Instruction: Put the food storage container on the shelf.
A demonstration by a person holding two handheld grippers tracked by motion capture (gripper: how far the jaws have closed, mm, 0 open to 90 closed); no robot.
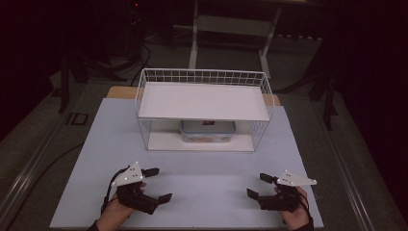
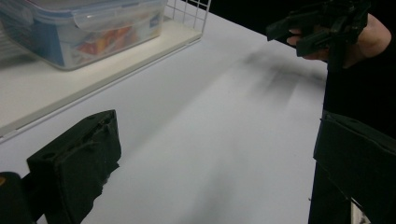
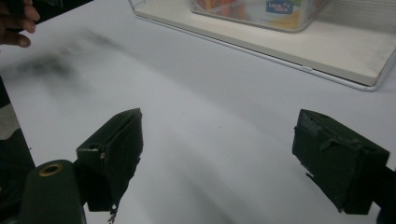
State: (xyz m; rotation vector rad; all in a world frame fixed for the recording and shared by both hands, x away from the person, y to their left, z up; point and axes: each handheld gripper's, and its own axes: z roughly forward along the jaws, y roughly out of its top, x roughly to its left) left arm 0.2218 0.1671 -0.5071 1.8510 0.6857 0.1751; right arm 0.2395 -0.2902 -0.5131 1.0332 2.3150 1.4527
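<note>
A white wire rack [image 1: 204, 77] with two shelves stands at the back middle of the white table [image 1: 192, 168]. On its lower shelf sits a clear lidded food box [image 1: 208, 131] with colourful contents, also seen as the box [image 2: 79, 28] and the box [image 3: 261, 11] in the gripper views. My left gripper [image 1: 158, 184] rests open near the front left edge. My right gripper [image 1: 258, 185] rests open near the front right edge. Nothing lies between either pair of jaws. The left gripper view shows the other gripper [image 2: 322, 25] far off, held by a hand.
The rack's upper shelf [image 1: 202, 101] is a bare white board. Beyond the table the floor is dark, with a table frame [image 1: 231, 29] and cables. A broad stretch of tabletop lies between the grippers and the rack.
</note>
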